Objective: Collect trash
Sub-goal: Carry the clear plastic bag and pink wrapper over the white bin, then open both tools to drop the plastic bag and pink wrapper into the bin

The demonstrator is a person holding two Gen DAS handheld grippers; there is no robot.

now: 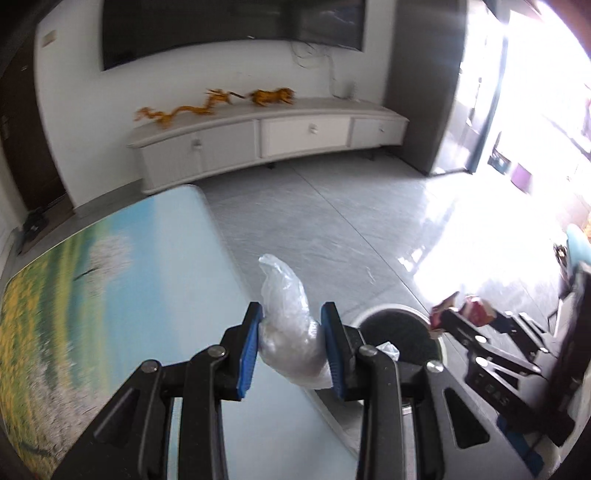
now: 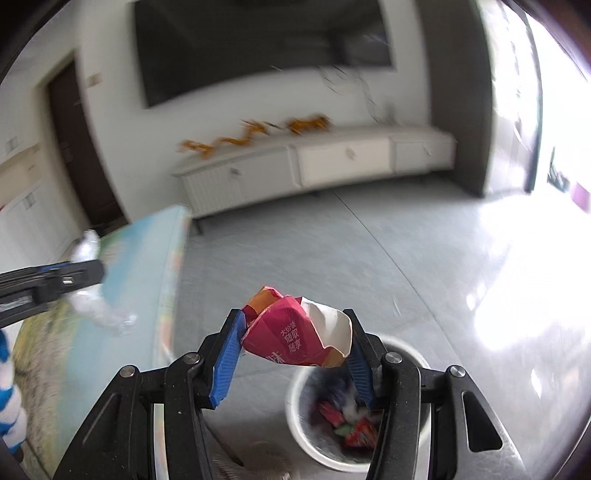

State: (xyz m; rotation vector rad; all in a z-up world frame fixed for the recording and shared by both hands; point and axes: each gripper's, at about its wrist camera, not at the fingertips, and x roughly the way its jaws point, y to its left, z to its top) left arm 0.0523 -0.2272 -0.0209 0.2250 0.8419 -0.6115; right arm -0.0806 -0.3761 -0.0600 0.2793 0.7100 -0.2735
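Note:
My left gripper [image 1: 291, 343] is shut on a crumpled clear plastic bag [image 1: 288, 325] and holds it over the right edge of the table [image 1: 129, 295]. My right gripper [image 2: 295, 339] is shut on a crumpled red paper carton [image 2: 295, 336] with white inside, held above the white trash bin [image 2: 306, 435]. The bin stands on the floor and holds colourful wrappers. In the left wrist view the bin [image 1: 441, 345] is right of my fingers, with the right gripper [image 1: 465, 317] and its red carton [image 1: 478, 312] over its right rim. The left gripper [image 2: 85, 273] and its bag [image 2: 92, 302] show at the right wrist view's left.
The table has a printed meadow-and-sky cover. A white TV cabinet [image 1: 266, 136] with orange dragon figures [image 1: 192, 109] stands against the far wall under a dark TV [image 1: 229, 26]. Grey tiled floor [image 1: 332, 229] lies between, with bright glare at right. A blue-and-white object [image 2: 7, 369] shows at left.

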